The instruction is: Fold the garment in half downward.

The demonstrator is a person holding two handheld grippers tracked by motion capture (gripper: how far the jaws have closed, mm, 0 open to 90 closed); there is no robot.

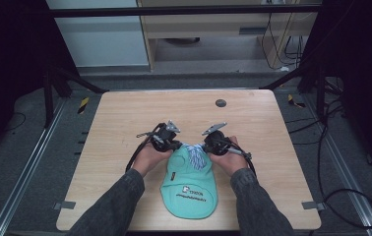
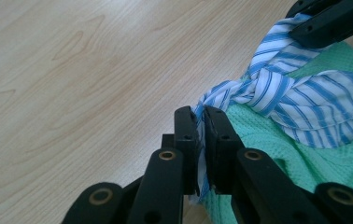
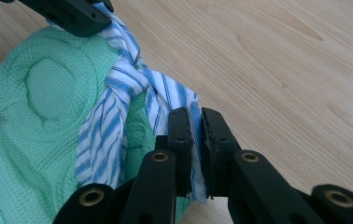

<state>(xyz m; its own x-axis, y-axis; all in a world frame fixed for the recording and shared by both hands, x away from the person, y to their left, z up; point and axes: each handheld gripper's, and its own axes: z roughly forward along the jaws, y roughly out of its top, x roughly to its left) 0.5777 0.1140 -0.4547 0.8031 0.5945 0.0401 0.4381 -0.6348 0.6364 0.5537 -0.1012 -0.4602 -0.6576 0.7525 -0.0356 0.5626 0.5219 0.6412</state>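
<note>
Black jaws of the left gripper (image 2: 201, 140) are seen clenched on one end of a blue-and-white striped cloth (image 2: 300, 98), a thin fold of it pinched between the pads. Toward 2 o'clock from them, the cloth is knotted, and its far end is held by the right gripper (image 2: 326, 21). In the right gripper view, the right gripper (image 3: 197, 144) is likewise clamped on a striped end, with the knot at 10 o'clock. Beneath the cloth, a green cap (image 1: 189, 184) is laid on the wooden table (image 1: 125, 123), at 6 o'clock from the table's middle, brim toward the person. Both hands are rested beside the cap's crown.
</note>
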